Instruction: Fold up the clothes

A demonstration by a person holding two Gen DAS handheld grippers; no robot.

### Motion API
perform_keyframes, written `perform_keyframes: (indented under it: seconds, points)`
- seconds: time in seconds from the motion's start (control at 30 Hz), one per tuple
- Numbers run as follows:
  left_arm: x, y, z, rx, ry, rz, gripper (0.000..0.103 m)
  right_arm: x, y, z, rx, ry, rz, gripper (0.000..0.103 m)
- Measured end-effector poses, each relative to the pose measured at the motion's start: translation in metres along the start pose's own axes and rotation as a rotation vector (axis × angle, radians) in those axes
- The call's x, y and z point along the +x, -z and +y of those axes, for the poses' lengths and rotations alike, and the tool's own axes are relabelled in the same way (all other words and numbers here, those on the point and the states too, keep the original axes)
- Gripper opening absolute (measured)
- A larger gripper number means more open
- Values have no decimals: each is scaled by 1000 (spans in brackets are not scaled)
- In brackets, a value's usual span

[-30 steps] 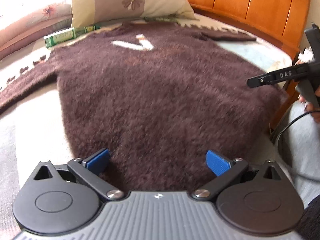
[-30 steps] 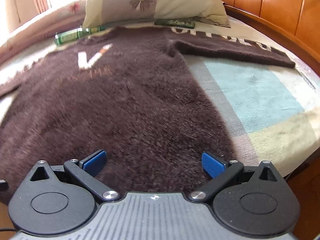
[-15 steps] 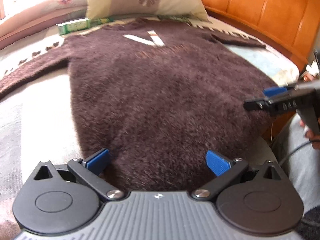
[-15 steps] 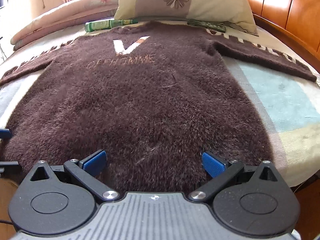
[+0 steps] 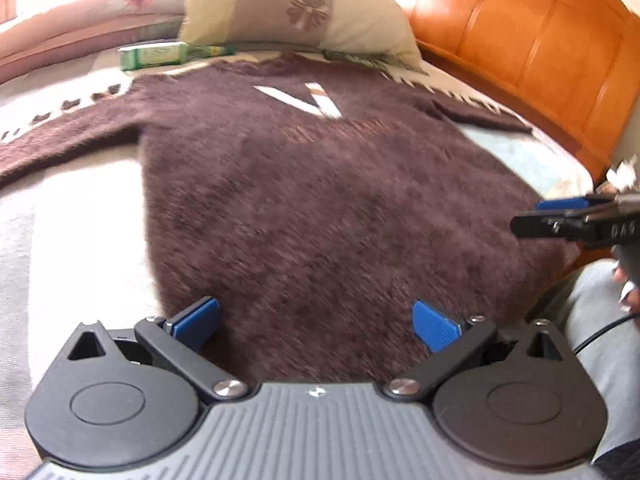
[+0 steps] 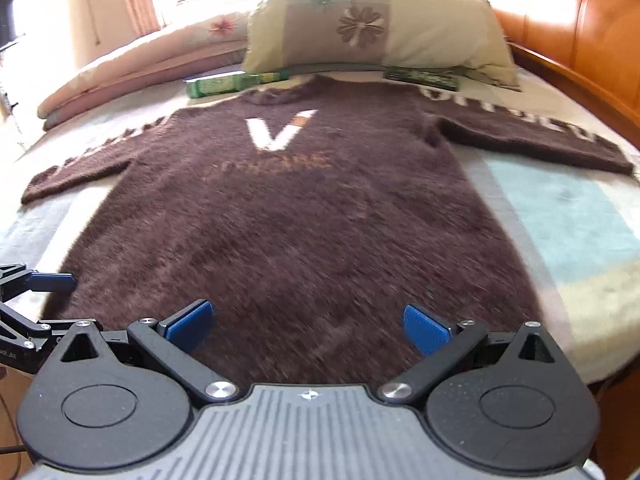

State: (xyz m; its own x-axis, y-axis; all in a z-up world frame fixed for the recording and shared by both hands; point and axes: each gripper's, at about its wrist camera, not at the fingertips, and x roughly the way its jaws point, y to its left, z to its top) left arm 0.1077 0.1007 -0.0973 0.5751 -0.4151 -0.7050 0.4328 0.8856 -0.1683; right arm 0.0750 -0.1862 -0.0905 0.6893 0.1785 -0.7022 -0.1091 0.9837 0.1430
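Fingers (image 5: 196,319) of the left gripper (image 5: 316,320) stand spread wide with nothing between them, hovering over the hem of the brown sweater (image 5: 320,200), which lies flat and face up on the bed (image 5: 72,220) with both sleeves stretched out to the sides. From this left wrist view the white V on the chest sits further up the frame than half a second ago, and the right gripper (image 5: 560,216) reaches in from the right edge at about the same height as before, near the sweater's right hem corner; a hand (image 5: 628,284) shows behind it. A floral pillow (image 5: 296,12) and a green box (image 5: 156,56) lie past the collar, beside the orange headboard (image 5: 540,52). From the right wrist view, the right gripper (image 6: 306,322) likewise has its blue fingers (image 6: 424,328) spread apart and empty above the sweater (image 6: 304,220) hem. This camera has drawn back since the earlier frame, so the whole garment and both sleeves now show, and the left gripper (image 6: 40,292) juts in further at the left edge, by the left hem corner.
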Motion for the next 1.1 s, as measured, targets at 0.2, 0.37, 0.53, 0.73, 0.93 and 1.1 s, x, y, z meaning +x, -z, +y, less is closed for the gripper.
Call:
perform_keyframes:
  seconds: [0.2, 0.37, 0.53, 0.73, 0.93, 1.1]
  points:
    - [7, -34, 15, 0, -16, -63, 102, 24, -20, 10, 0, -52, -24, 103]
    - [40, -51, 7, 65, 26, -58, 102, 37, -16, 3, 1, -34, 8, 103]
    - [61, -42, 6, 71, 2, -16, 102, 39, -17, -13, 59, -17, 19, 103]
    - [42, -49, 33, 26, -3, -37, 102, 39, -25, -19, 114, -35, 14, 103]
    - [14, -60, 128, -266, -107, -133, 102, 23, -37, 4, 71, -93, -12, 103]
    - [-4, -58, 211, -467, -194, -179, 102, 7, -57, 40, -3, -195, -4, 103]
